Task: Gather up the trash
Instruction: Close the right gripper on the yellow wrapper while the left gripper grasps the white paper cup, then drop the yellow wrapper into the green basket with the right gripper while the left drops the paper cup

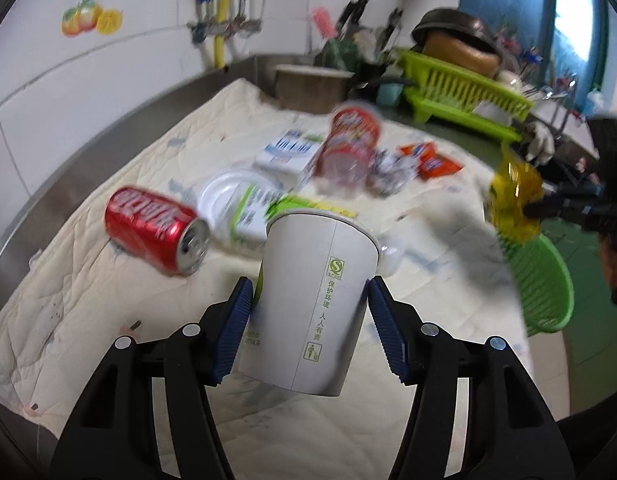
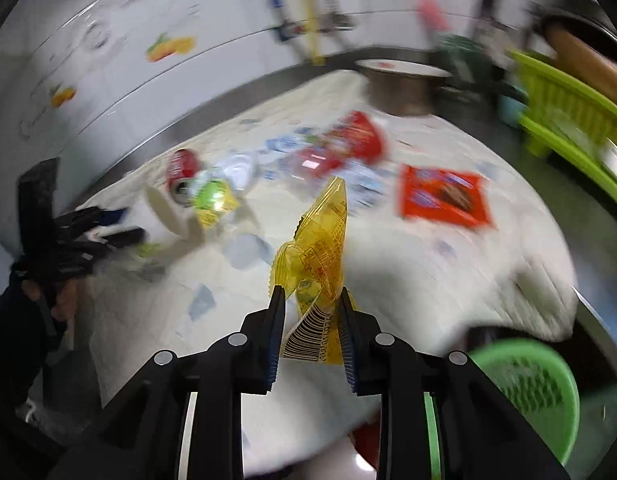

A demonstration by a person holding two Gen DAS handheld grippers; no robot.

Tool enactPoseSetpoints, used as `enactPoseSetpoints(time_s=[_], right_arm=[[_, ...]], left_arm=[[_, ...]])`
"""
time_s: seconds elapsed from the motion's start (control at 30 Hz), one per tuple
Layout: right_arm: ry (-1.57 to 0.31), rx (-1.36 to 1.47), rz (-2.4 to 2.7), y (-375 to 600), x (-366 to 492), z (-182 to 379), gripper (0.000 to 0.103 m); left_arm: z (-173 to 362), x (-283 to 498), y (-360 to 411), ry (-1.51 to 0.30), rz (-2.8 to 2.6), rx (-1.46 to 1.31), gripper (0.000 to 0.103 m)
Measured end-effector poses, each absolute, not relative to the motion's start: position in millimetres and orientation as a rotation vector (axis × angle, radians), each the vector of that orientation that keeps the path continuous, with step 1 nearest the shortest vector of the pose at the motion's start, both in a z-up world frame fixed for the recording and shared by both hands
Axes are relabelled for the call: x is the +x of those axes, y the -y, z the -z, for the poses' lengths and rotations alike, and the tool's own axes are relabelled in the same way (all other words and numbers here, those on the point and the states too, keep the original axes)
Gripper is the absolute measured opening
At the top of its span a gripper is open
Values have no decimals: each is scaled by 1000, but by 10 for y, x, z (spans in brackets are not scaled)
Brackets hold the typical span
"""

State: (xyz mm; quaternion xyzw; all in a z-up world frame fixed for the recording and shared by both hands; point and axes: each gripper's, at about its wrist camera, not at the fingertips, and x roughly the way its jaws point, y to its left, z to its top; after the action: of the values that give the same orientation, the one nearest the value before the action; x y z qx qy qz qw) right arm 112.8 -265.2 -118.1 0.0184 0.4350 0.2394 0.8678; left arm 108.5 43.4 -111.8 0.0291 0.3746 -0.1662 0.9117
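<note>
Left gripper [image 1: 308, 322] pinched the white paper cup [image 1: 314, 300] mid-wall, above the quilted cloth [image 1: 108, 300]; we judged it light, crushable. Right gripper [image 2: 312, 332] clamped the yellow snack wrapper [image 2: 318, 256], limp and slippery, near the green basket [image 2: 524, 384].

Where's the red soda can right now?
In the left wrist view the red soda can lies on its side at the left of the quilted cloth, beside the white plastic lid, behind the held paper cup.

free: bare cloth [image 1: 68, 320] in front of my left gripper [image 1: 308, 292] | blocked: red can [image 1: 156, 232], wrappers mid-table | right side: green basket [image 2: 524, 392], dish rack [image 1: 460, 92] at the edge
</note>
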Motion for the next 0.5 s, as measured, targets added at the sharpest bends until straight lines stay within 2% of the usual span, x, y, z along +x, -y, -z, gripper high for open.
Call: enactPoseSetpoints(time_s=[0.37, 0.4, 0.43, 0.5], right_arm=[[-1038, 145, -118, 3866, 514, 1725, 34], [-1044, 153, -103, 3929, 470, 1762, 37], [-1043, 159, -92, 3965, 441, 1775, 44], [-1036, 174, -55, 4061, 360, 1790, 47]], left_arm=[[775, 1028, 680, -700, 602, 107, 59], [765, 1029, 836, -697, 632, 116, 59], [758, 1032, 969, -698, 661, 119, 59], [773, 1017, 1223, -700, 706, 139, 59]])
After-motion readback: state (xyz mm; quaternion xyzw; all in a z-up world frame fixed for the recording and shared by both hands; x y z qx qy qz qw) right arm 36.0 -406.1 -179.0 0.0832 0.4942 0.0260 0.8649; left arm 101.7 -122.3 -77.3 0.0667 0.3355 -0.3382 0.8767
